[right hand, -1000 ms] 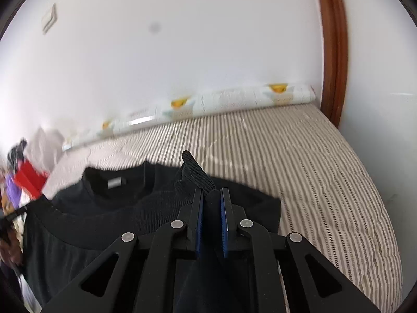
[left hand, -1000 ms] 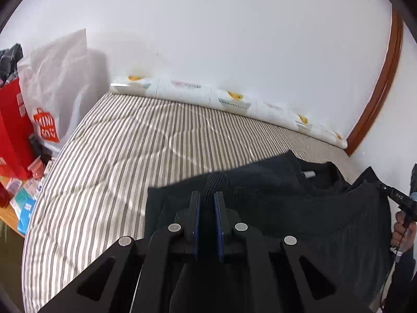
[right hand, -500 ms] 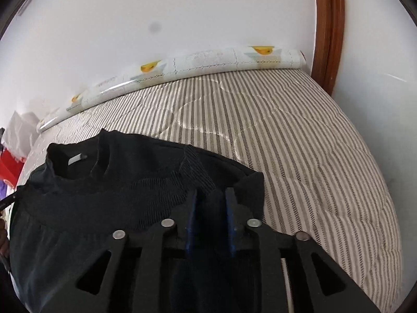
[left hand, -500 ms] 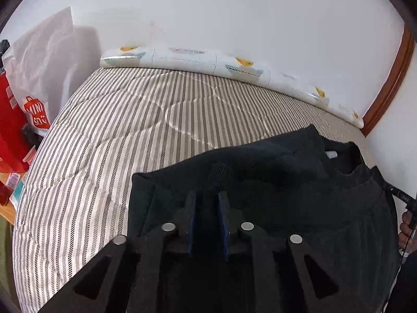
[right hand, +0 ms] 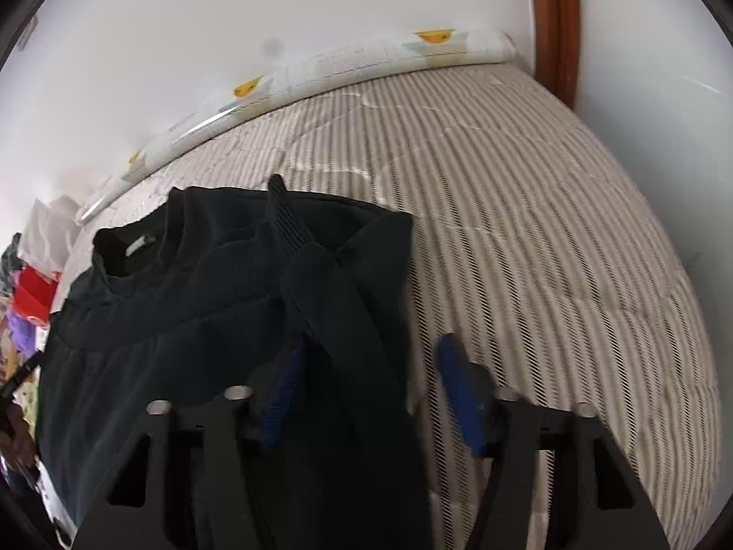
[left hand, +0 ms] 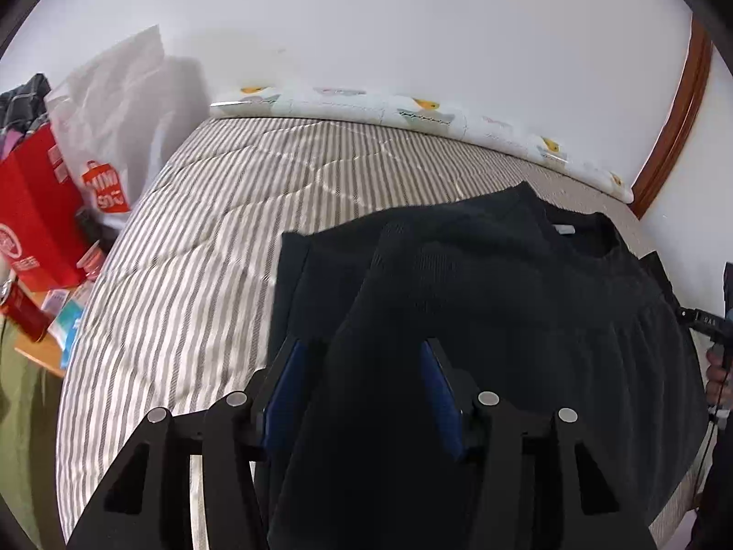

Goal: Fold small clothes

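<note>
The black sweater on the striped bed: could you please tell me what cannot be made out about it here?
- Left wrist view: black sweater lower part hidden behind the left gripper.
- Right wrist view: its left edge is cut off by the frame; the right gripper hides its near end.
- Neck label: too small to read.

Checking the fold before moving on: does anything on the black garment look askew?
Yes. On the black garment, a ribbed cuff pokes past the folded top edge near the collar, its sleeve lying diagonally across the right side.
</note>
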